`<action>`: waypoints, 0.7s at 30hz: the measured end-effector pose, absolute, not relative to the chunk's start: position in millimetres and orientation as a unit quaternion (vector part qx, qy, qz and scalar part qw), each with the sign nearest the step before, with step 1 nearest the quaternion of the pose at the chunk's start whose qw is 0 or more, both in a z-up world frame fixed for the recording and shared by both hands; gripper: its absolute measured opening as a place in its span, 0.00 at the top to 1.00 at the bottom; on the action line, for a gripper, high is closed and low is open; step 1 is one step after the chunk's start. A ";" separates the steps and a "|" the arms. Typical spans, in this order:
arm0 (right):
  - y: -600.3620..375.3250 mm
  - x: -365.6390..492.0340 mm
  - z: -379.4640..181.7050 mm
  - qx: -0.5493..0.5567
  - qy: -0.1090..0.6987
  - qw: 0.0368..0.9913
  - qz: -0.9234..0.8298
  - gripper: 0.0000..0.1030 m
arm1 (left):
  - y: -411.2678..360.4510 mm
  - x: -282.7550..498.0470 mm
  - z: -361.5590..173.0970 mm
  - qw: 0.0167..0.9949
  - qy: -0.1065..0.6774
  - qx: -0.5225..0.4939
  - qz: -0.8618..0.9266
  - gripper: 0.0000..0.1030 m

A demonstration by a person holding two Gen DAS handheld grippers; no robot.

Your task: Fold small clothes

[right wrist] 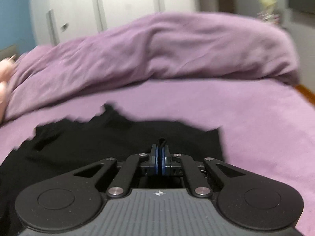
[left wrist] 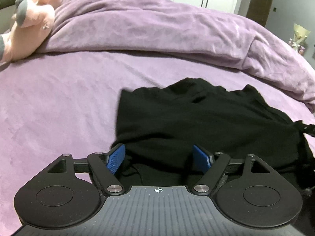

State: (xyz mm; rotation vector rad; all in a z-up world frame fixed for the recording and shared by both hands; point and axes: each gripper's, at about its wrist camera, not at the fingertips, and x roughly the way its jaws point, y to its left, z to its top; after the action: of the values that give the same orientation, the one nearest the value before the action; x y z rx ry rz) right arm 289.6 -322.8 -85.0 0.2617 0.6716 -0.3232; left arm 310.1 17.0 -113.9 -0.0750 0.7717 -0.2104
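Right wrist view has the right hand-held gripper point(right wrist: 160, 157) pinched tight on the crumpled black cloth garment point(right wrist: 110, 145) atop the purple bed point(right wrist: 256, 118), the left hand-held gripper point(left wrist: 159, 157) gaping empty above it, a fold underway, needing a matching pinch next.

This is a home bedroom. A bed with a purple sheet point(left wrist: 59, 102) and a bunched purple duvet point(left wrist: 157, 33) fills both views, a pink plush toy point(left wrist: 33, 19) lies on it, and white wardrobe doors point(right wrist: 118, 9) stand behind.
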 end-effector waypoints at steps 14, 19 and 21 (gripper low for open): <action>-317.1 230.2 -90.7 0.134 0.379 0.905 -0.143 0.93 | 27.9 284.6 -136.6 0.905 0.414 0.030 -0.094 0.20; -306.0 188.7 -72.2 0.190 0.391 0.895 -0.106 0.70 | 50.8 231.8 -131.4 0.904 0.413 0.054 -0.102 0.19; -294.3 158.4 -70.9 0.201 0.402 0.890 -0.083 0.65 | 59.9 207.6 -130.4 0.901 0.419 0.046 -0.101 0.19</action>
State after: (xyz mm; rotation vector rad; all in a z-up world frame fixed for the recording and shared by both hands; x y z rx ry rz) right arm 158.4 -294.3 -70.9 0.4165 0.8347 -0.1715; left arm 207.6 59.9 -130.4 0.0960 0.8657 -0.2084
